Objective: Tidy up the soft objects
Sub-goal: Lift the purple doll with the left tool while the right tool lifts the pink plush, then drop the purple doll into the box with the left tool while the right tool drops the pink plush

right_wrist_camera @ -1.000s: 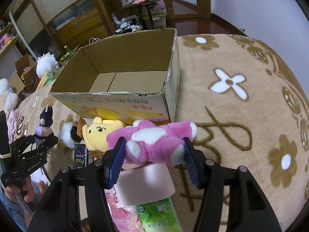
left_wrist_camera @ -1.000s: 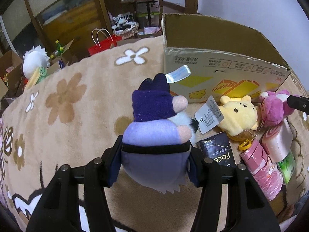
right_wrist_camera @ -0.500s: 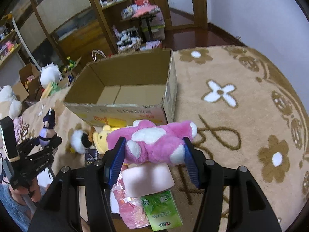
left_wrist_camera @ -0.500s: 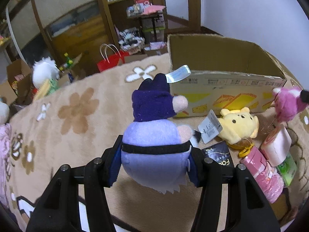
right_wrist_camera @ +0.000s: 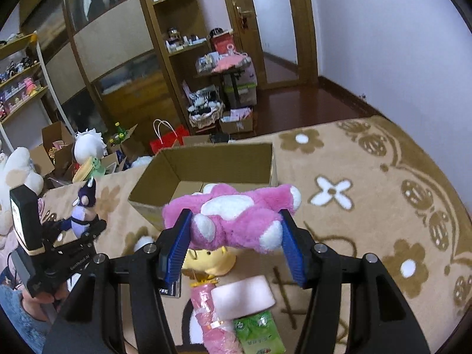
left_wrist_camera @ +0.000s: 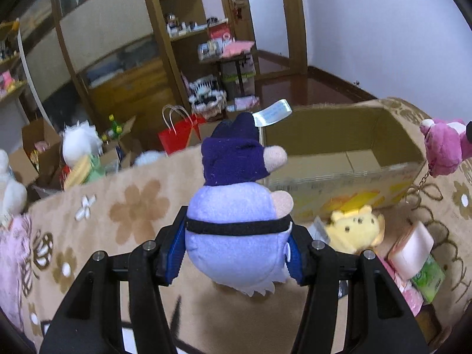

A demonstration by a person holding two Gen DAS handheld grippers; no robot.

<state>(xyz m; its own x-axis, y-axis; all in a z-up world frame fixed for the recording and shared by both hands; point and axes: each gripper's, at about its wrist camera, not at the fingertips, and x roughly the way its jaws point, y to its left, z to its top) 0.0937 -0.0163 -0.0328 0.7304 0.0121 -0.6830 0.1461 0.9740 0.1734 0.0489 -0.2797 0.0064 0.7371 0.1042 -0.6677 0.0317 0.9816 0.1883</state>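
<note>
My left gripper (left_wrist_camera: 236, 253) is shut on a purple plush doll (left_wrist_camera: 236, 206) with a dark blue hat, held above the carpet left of the open cardboard box (left_wrist_camera: 348, 159). My right gripper (right_wrist_camera: 233, 244) is shut on a pink plush bear (right_wrist_camera: 236, 215), held in the air at the box's (right_wrist_camera: 206, 168) near side; the bear also shows in the left wrist view (left_wrist_camera: 442, 147) with a chain hanging. The left gripper and doll (right_wrist_camera: 84, 206) show at the left of the right wrist view. A yellow bear plush (left_wrist_camera: 354, 227) lies on the carpet before the box.
The beige flower carpet (right_wrist_camera: 368, 206) holds a pink sponge block (right_wrist_camera: 244, 295), a pink packet (right_wrist_camera: 212, 318), a green tissue pack (right_wrist_camera: 256, 333) and a dark packet (right_wrist_camera: 171, 289). Beyond its far edge stand a red bag (left_wrist_camera: 177, 135), cartons, white plush toys (right_wrist_camera: 88, 144) and shelves.
Both grippers have risen with their toys. The pink bear went from low beside the yellow bear up toward the box's rim. The box's inside now shows in the left view.
</note>
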